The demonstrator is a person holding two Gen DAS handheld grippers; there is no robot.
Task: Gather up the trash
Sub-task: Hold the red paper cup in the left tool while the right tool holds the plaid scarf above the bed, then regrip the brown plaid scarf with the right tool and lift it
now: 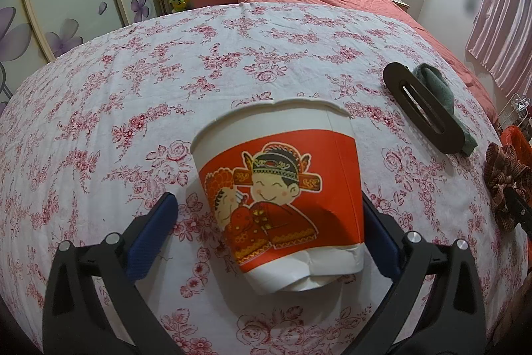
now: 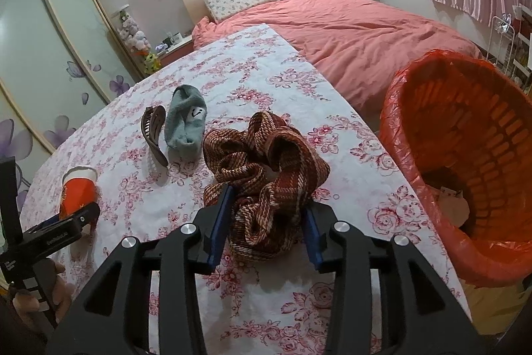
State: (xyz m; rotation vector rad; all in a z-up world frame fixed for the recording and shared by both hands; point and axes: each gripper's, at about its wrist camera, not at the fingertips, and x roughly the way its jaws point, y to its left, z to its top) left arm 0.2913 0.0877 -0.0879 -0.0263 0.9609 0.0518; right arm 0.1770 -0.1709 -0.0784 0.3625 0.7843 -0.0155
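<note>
A crumpled paper cup (image 1: 282,188) with a red cartoon band lies on the floral tablecloth (image 1: 99,108). My left gripper (image 1: 269,212) is open around it; the right finger touches its side, the left finger stands apart. The cup also shows in the right wrist view (image 2: 79,188), with the left gripper (image 2: 66,218) at it. My right gripper (image 2: 266,215) is shut on a brown woven scrunchie (image 2: 266,168) resting on the table. An orange bin (image 2: 465,162) lined with a red bag stands past the table's right edge, with paper scraps inside.
A brown hair clip (image 2: 153,132) and a grey-green sock (image 2: 186,118) lie mid-table; both show in the left wrist view, clip (image 1: 422,108), sock (image 1: 439,88). A bed with a pink duvet (image 2: 349,32) lies beyond. Sliding wardrobe doors (image 2: 50,49) stand at the left.
</note>
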